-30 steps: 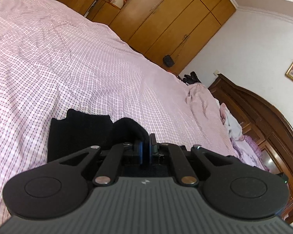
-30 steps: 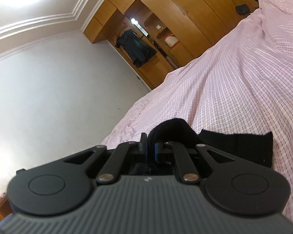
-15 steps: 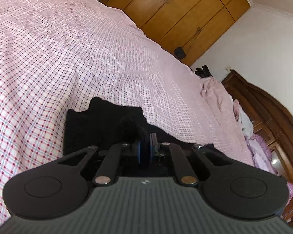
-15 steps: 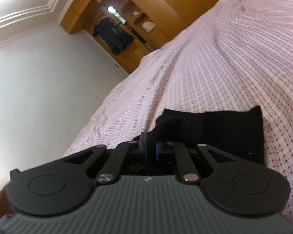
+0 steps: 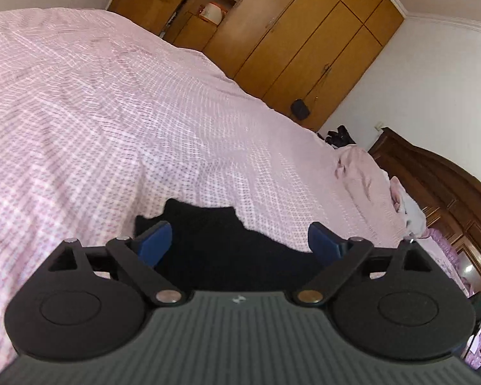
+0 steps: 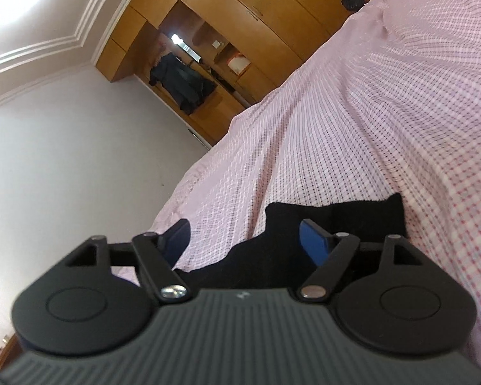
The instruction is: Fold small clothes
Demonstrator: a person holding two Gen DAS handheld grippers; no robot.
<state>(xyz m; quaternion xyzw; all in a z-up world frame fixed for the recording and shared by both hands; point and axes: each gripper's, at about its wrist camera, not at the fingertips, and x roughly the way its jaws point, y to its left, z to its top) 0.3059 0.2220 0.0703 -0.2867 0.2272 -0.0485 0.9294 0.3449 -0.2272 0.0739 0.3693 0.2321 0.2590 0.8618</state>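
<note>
The black garment [image 5: 221,240] lies flat on the bed [image 5: 112,128] just ahead of both grippers, apparently one fold laid, as the left gripper [image 5: 240,243] and right gripper [image 6: 243,240] are opening, gripping nothing; any further folds remain.

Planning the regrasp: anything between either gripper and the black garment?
Nothing visible. The black garment lies flat on the bedspread, right in front of the left gripper and the right gripper. Both sets of jaws are opening, with cloth showing between the blue pads but not pinched.
</note>
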